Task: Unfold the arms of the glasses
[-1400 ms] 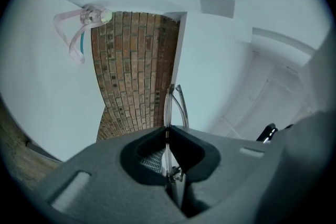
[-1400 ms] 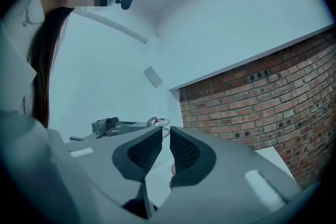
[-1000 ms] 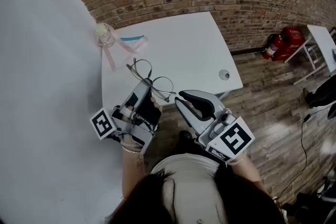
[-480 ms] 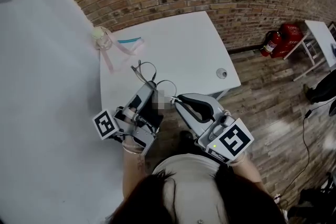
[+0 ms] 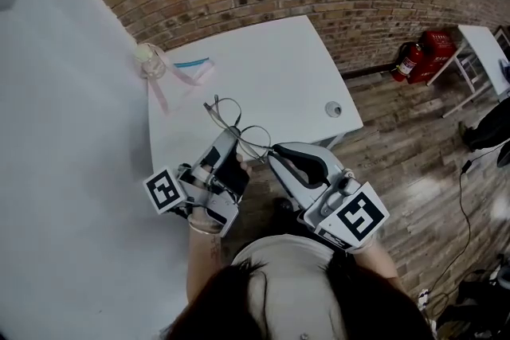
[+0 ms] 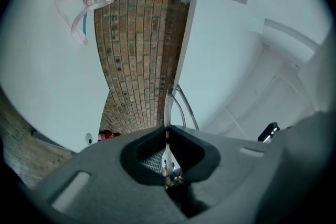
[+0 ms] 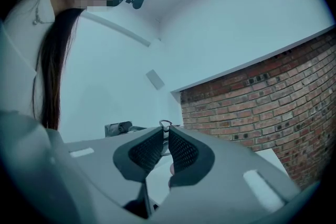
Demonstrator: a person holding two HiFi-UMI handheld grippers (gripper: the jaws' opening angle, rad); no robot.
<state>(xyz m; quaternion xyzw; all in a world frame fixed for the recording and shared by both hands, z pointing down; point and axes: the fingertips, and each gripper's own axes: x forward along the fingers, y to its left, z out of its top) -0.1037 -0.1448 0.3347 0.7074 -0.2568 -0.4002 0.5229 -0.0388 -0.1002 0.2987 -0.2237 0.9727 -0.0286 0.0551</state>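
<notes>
Left gripper (image 5: 229,133) (image 6: 167,131): jaws pressed together on the glasses (image 5: 229,111) (image 6: 169,105), pinching the thin frame at its near-left part. The frame leaves the tips and runs away from the gripper. Glasses: held between the two grippers over the near edge of the white worktop (image 5: 279,68); contact with the worktop cannot be told. Long axis runs diagonally in the head view, from far left to near right. Wire rims and arms are too thin there to tell apart. The left gripper view shows them edge-on, and the clamped part is hidden inside the jaws. Right gripper (image 5: 272,149) (image 7: 165,131): at the near-right end of the glasses. Its jaws have just been closing and now pinch a small wire loop of the glasses (image 7: 165,123) at the tips. The rest of the frame is cut off behind that gripper's body.
</notes>
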